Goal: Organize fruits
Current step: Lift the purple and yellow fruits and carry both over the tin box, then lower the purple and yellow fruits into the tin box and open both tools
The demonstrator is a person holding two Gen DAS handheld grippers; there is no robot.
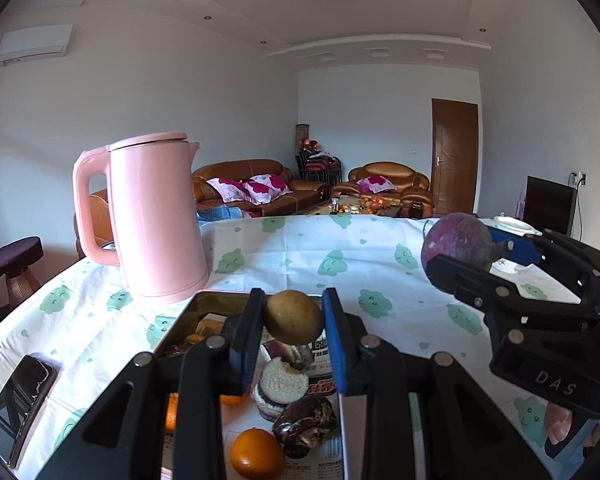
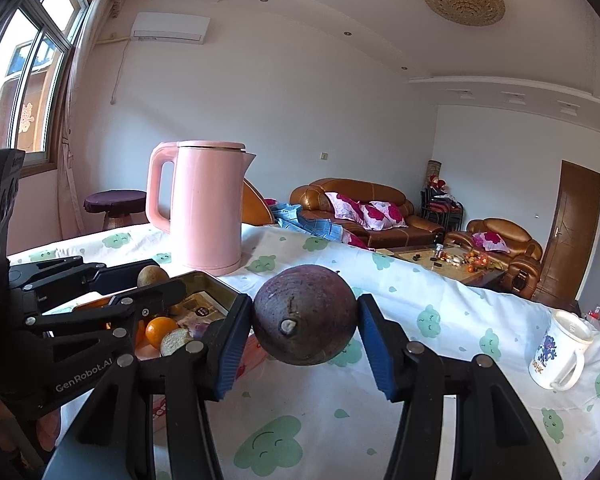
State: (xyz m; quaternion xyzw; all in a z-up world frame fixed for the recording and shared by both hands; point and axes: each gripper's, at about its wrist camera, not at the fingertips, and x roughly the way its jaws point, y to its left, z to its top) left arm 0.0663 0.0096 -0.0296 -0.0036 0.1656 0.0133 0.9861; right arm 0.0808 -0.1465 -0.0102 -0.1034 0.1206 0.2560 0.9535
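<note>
Holding one brown fruit [image 1: 293, 317] above the tin [image 1: 188, 312], the left gripper [image 1: 293, 322] pinches it tight. The right gripper [image 2: 305, 330] clamps one purple fruit [image 2: 305, 314] over the tablecloth [image 2: 420, 288]; one kettle [image 2: 208, 208], one mug [image 2: 560, 350] stand nearby.
</note>
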